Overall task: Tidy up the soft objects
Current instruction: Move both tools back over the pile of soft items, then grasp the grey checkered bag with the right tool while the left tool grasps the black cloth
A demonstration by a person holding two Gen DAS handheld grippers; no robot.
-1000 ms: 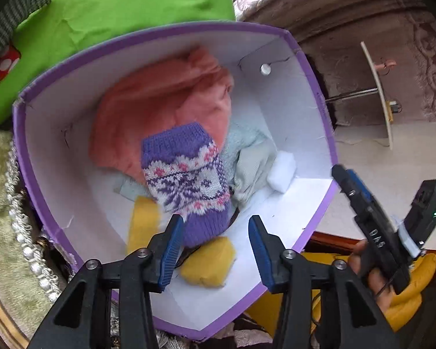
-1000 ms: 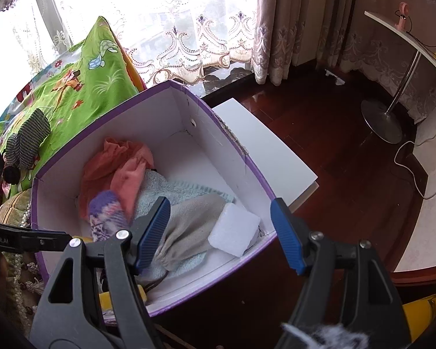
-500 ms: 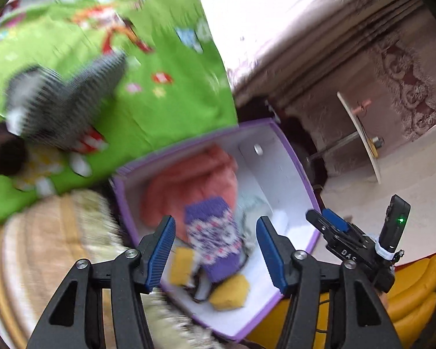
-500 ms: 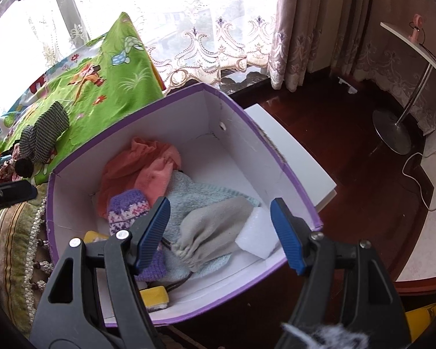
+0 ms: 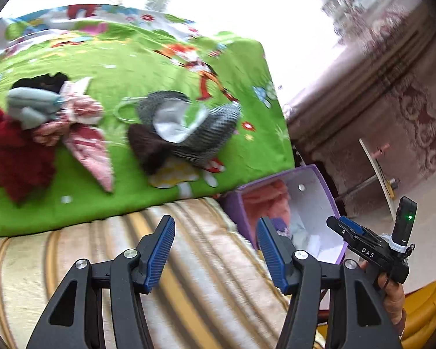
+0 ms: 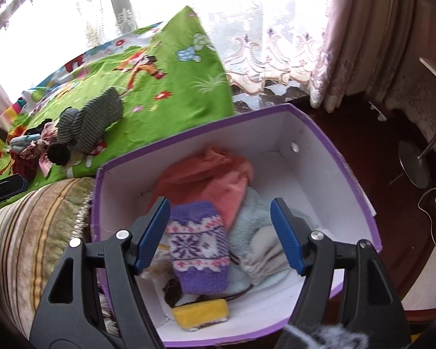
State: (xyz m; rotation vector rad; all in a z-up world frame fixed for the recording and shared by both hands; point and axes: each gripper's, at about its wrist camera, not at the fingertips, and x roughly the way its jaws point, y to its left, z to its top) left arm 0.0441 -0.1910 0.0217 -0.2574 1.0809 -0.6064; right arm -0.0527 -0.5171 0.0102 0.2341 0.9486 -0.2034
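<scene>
Green cartoon-print bedding (image 5: 136, 69) fills the left wrist view, a grey knitted hat (image 5: 200, 128) and a red knitted piece (image 5: 11, 157) lying on it; the left tongs (image 5: 213, 250) stand spread, empty, having just been opening. From the right wrist, the right tongs (image 6: 219, 232) hang spread, empty, above the purple box (image 6: 348, 174) holding a purple patterned mitten (image 6: 199, 247).

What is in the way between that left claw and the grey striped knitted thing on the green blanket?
Nothing visible. The left gripper hangs open and empty above the striped cushion; beyond it lies bare green blanket, then the grey knitted piece. The red and pink fabrics sit off to the side.
</scene>
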